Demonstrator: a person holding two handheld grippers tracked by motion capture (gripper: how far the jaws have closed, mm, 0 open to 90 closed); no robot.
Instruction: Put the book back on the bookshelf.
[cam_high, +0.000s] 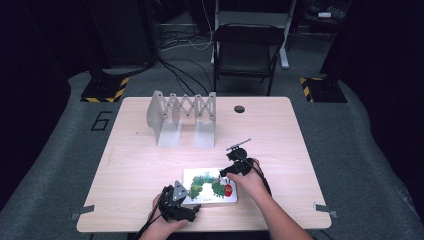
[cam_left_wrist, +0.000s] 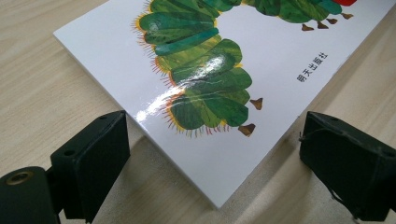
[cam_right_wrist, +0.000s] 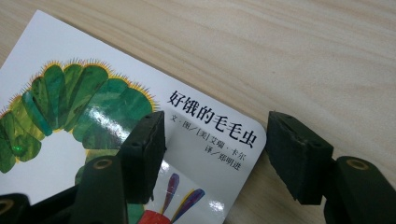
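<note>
A white picture book (cam_high: 208, 186) with a green caterpillar on its cover lies flat near the table's front edge. My left gripper (cam_high: 181, 200) is at the book's near-left corner. In the left gripper view its black jaws stand open on either side of that corner of the book (cam_left_wrist: 224, 93); the left gripper (cam_left_wrist: 212, 158) is not touching it. My right gripper (cam_high: 235, 166) hovers at the book's far-right corner. In the right gripper view the right gripper (cam_right_wrist: 215, 149) is open, one jaw over the cover, the other off the rounded corner of the book (cam_right_wrist: 205, 135).
A grey expandable book rack (cam_high: 182, 117) stands at the table's back middle. A round cable hole (cam_high: 239, 109) is in the light wooden table (cam_high: 140, 165) at the back. A black folding chair (cam_high: 247, 52) stands beyond the table.
</note>
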